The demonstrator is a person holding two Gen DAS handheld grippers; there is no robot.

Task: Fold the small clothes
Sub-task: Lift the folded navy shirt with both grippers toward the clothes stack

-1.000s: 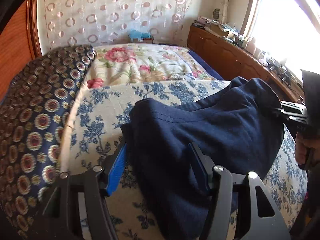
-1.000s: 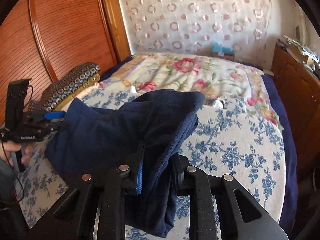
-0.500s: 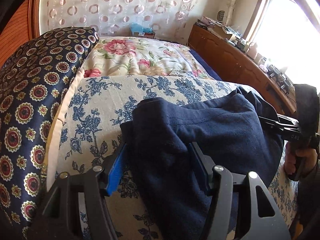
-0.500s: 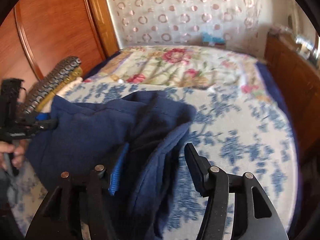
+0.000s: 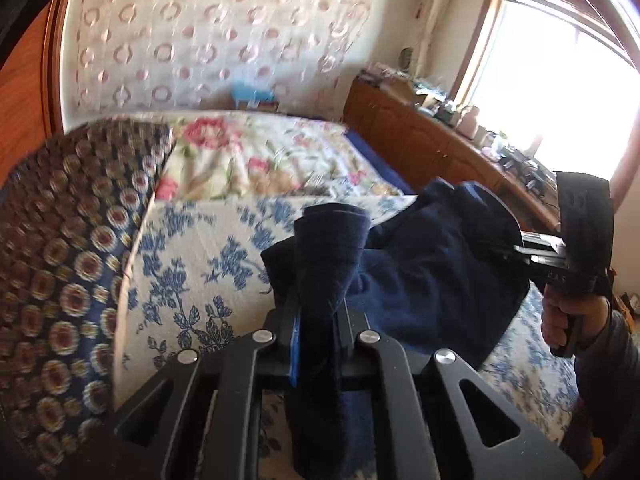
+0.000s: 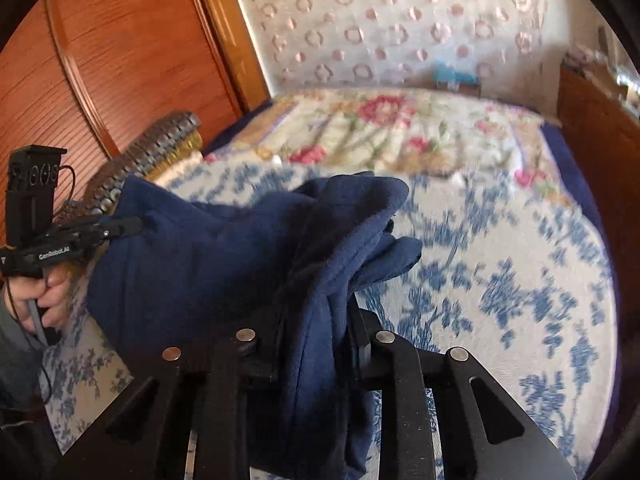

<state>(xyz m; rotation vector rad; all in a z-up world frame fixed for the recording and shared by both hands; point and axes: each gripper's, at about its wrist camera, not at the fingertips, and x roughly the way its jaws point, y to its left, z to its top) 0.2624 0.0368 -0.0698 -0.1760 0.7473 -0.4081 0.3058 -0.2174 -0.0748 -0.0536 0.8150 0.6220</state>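
A navy blue garment (image 5: 432, 276) lies bunched on the bed, stretched between my two grippers. In the left wrist view my left gripper (image 5: 318, 312) has its jaws closing tight on a raised fold at the garment's left edge. The right gripper (image 5: 516, 248) grips the far right edge, a hand on its handle. In the right wrist view the garment (image 6: 208, 264) drapes across the bed, and my right gripper (image 6: 316, 320) is closing on a thick bunch of it. The left gripper (image 6: 120, 226) pinches the far left corner.
The bed cover (image 5: 192, 264) is white with blue flowers, with a pink floral blanket (image 5: 248, 156) behind it. A dark patterned cushion (image 5: 60, 260) lies along the left side. A wooden cabinet (image 5: 420, 136) stands under the window, and a wooden wardrobe (image 6: 100, 60) at the far left.
My left gripper went from open around the garment's edge to shut on it and rose, lifting a fold. My right gripper let go half a second ago and has closed on the cloth again.
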